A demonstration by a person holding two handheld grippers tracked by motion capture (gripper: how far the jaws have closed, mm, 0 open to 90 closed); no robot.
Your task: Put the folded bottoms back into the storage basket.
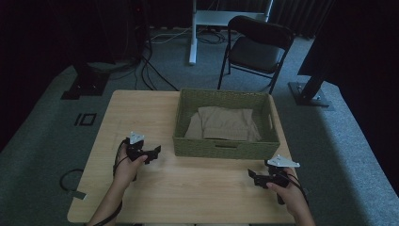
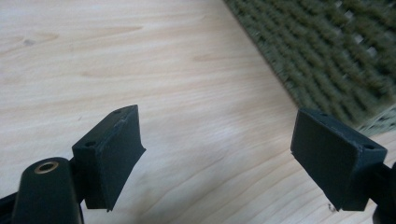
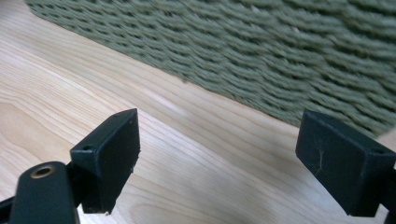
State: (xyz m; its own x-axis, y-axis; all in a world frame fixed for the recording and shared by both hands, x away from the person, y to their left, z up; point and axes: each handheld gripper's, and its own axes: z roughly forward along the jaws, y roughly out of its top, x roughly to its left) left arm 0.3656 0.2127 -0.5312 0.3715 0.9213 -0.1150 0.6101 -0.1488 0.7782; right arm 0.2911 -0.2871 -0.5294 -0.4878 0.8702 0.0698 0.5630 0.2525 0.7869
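A green woven basket (image 1: 221,147) stands on the far right half of the wooden table (image 1: 188,188), with a folded tan cloth (image 1: 225,123) lying inside it. My left gripper (image 1: 154,153) hovers over the table left of the basket's front corner, open, nothing between its jaws. My right gripper (image 1: 252,178) sits near the table's front right, below the basket, also open and empty. In the left gripper view the open gripper (image 2: 217,161) faces bare wood with the basket wall (image 2: 336,56) at upper right. In the right gripper view the open gripper (image 3: 217,161) faces the basket's woven side (image 3: 261,51).
A dark folding chair (image 1: 256,47) and a white stand leg (image 1: 193,33) are on the carpet beyond the table. Black stand bases (image 1: 84,84) and cables lie to the left rear, another base (image 1: 308,94) at right. A cable loop (image 1: 70,181) lies left of the table.
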